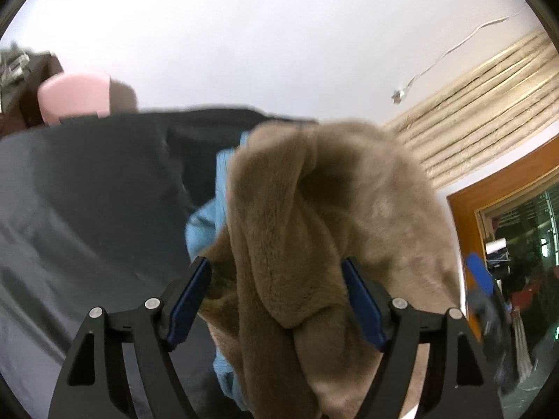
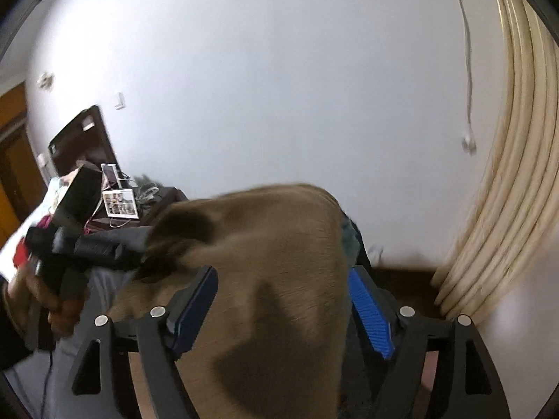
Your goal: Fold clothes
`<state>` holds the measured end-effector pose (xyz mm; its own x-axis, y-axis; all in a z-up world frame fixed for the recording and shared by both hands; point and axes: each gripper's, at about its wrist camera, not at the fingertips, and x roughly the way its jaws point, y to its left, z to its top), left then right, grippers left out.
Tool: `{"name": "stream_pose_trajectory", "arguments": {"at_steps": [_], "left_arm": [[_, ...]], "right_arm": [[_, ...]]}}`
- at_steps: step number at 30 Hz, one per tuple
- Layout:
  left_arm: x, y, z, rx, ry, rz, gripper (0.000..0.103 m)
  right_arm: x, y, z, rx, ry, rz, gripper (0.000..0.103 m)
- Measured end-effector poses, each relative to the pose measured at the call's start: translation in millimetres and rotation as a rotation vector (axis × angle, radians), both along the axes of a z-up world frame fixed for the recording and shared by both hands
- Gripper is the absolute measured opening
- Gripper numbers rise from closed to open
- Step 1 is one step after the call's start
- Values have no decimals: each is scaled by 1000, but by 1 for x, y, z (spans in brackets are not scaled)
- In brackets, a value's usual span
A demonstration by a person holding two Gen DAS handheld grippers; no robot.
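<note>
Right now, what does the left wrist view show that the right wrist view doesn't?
Only the left wrist view shows a light blue garment, a pink object and a dark sheet. Only the right wrist view shows a cluttered nightstand and the left gripper. Both show the brown fleece garment between open blue-padded fingers, and beige curtains.

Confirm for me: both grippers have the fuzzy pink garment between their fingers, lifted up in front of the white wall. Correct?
Not quite: the garment is brown, not pink. The left wrist view shows the fuzzy brown garment bunched between the fingers of the left gripper, and the right wrist view shows it between those of the right gripper, in front of the white wall. The only pink thing is an object in the background.
</note>
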<state>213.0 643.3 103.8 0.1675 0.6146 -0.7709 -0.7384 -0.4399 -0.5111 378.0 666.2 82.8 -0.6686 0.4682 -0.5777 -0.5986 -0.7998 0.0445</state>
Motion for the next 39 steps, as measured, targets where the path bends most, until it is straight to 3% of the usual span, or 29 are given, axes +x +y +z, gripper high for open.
{"name": "stream_pose_trajectory", "arguments": {"at_steps": [5, 11, 15, 17, 24, 29, 32, 39], "left_arm": [[-5, -4, 19, 54, 84, -2, 80], [-1, -4, 34, 110, 139, -58, 80], [-9, 24, 4, 15, 143, -54, 79], [-18, 31, -13, -36, 135, -34, 72], [-23, 36, -37, -112, 171, -30, 69], [-36, 32, -47, -127, 142, 1, 83], [-46, 28, -52, -130, 110, 30, 83], [-45, 16, -17, -118, 224, 26, 83]], "right_arm": [[-21, -68, -19, 127, -61, 89, 79], [-53, -116, -53, 246, -137, 151, 79], [-62, -124, -73, 301, -177, 145, 80], [-65, -128, -81, 322, -194, 143, 80], [-70, -130, -92, 301, -188, 126, 81], [-70, -129, -94, 298, -183, 125, 81], [-70, -125, -90, 263, -190, 128, 81], [-73, -115, -75, 160, -228, 133, 81]]}}
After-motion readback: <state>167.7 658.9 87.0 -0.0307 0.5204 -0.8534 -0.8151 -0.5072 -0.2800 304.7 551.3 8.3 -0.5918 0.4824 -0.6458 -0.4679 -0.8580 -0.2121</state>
